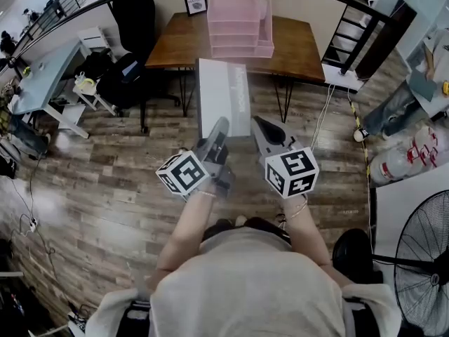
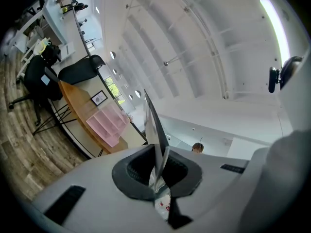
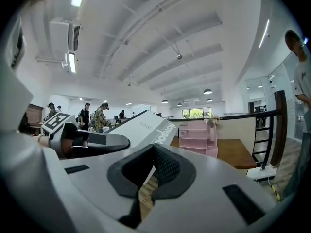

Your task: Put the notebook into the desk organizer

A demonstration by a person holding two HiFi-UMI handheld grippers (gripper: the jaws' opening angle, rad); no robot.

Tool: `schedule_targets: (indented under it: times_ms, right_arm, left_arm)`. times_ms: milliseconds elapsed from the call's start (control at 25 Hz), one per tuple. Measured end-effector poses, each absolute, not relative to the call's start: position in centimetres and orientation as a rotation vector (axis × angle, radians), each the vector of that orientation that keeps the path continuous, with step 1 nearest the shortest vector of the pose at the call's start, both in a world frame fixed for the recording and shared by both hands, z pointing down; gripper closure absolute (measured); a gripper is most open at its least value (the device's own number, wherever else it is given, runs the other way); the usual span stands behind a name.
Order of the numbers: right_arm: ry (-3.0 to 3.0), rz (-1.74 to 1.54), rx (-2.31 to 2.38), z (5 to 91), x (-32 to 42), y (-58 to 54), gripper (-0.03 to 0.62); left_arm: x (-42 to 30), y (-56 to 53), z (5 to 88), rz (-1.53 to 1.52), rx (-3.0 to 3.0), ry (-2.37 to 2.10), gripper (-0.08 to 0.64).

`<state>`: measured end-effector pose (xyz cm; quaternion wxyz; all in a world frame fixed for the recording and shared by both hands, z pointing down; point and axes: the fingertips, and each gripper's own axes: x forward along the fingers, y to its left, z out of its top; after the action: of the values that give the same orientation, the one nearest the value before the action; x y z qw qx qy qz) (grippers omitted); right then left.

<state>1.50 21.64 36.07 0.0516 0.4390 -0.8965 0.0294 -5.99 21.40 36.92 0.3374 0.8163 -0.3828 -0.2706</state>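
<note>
Head view only: one grey notebook [image 1: 223, 97] in the air over the wood floor, short of the counter [image 1: 302, 48], one pink desk organizer [image 1: 238, 27] on it, still empty. My left fingers [image 1: 219, 128] and right fingers [image 1: 263, 128] take the notebook's near edge, one at each corner. Two marker cubes, one framed picture [image 1: 195, 1], one fan [image 1: 424, 258] cut off at the right.

Left gripper view only: notebook [image 2: 154, 130] edge-on, my left fingers [image 2: 133, 169] closed tight on it; organizer [image 2: 108, 124] far left.

Right gripper view only: notebook [image 3: 141, 130] cover with print, too skewed to read. My right fingers [image 3: 167, 166] are pinched on its corner, floor showing below. Organizer [image 3: 198, 137] on the counter [image 3: 238, 152] beyond. Several people stand far back, small and hard to count.
</note>
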Motion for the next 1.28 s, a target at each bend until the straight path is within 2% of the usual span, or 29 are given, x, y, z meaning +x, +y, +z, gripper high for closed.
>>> schedule_targets:
  times_ms: [840, 1280]
  right_arm:
    - [-2.728, 0.193, 1.306, 38.5, 5.6, 18.5, 0.581]
    - [-2.676, 0.18, 1.389, 39.3, 4.7, 9.6, 0.581]
  left_arm:
    - [-1.9, 17.8, 39.2, -0.694, 2.065, -1.005, 0.552]
    - [-3.5, 8.3, 39.3, -0.723, 2.061, -0.945, 0.552]
